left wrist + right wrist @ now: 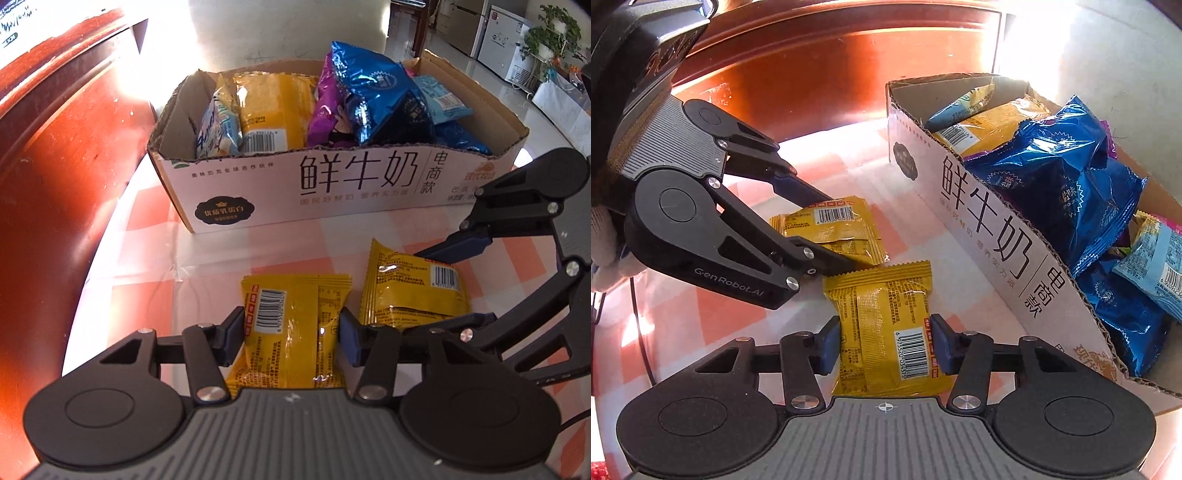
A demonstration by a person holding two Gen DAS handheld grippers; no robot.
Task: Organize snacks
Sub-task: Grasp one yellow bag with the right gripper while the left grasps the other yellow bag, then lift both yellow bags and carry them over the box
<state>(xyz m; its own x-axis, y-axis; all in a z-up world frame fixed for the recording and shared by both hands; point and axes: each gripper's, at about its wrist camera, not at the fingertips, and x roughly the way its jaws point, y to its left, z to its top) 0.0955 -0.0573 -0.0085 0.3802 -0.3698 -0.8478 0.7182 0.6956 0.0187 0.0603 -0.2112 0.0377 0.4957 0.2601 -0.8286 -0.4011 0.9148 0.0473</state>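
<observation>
Two yellow snack packets lie on the checked tablecloth in front of a cardboard box (332, 192). My left gripper (291, 338) has its pads against both sides of the left yellow packet (291, 325). My right gripper (884, 345) has its pads against the other yellow packet (882, 325). In the left wrist view the right gripper (454, 284) straddles that packet (410, 291). In the right wrist view the left gripper (827, 236) straddles its packet (831, 225). The box (990, 229) holds blue, purple, yellow and light-blue snack bags.
A glossy red-brown wooden surface (55, 155) rises on the left of the table, close to the box. The floor, a white appliance (506, 48) and potted plants (554, 33) lie beyond the box at the back right.
</observation>
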